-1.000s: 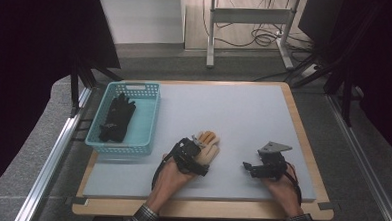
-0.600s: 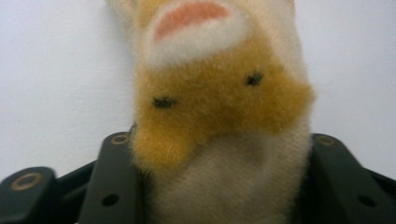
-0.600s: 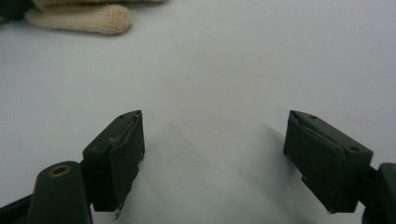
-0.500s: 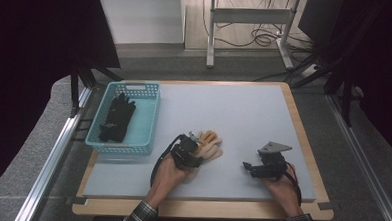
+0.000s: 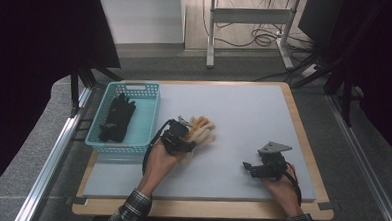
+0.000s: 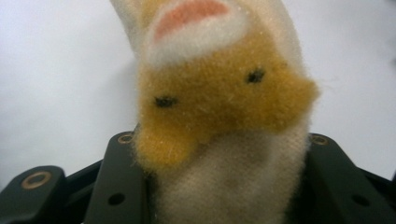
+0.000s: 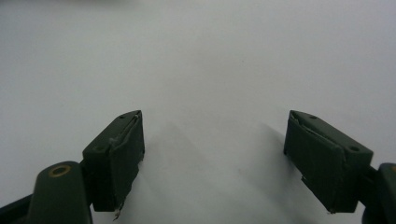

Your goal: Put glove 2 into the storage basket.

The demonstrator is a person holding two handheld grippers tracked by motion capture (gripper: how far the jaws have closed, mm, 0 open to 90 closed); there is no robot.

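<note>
While its jaws had just been closing, the left hand-held gripper [image 5: 187,131] clamped a cream-and-orange glove [image 6: 219,112], which hid the pads. The right hand-held gripper [image 7: 215,158] stood wide open, holding nothing, above the bare desk [image 7: 201,56].

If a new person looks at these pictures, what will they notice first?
The fuzzy yellow and cream glove, clamped in the left gripper near the table's middle. Next, the teal basket at the table's left side, with a black glove inside.

Fuzzy cloth glove [image 6: 219,116]; perforated plastic basket [image 5: 148,116]; matt smooth tabletop [image 5: 244,107]; wood rim.
</note>
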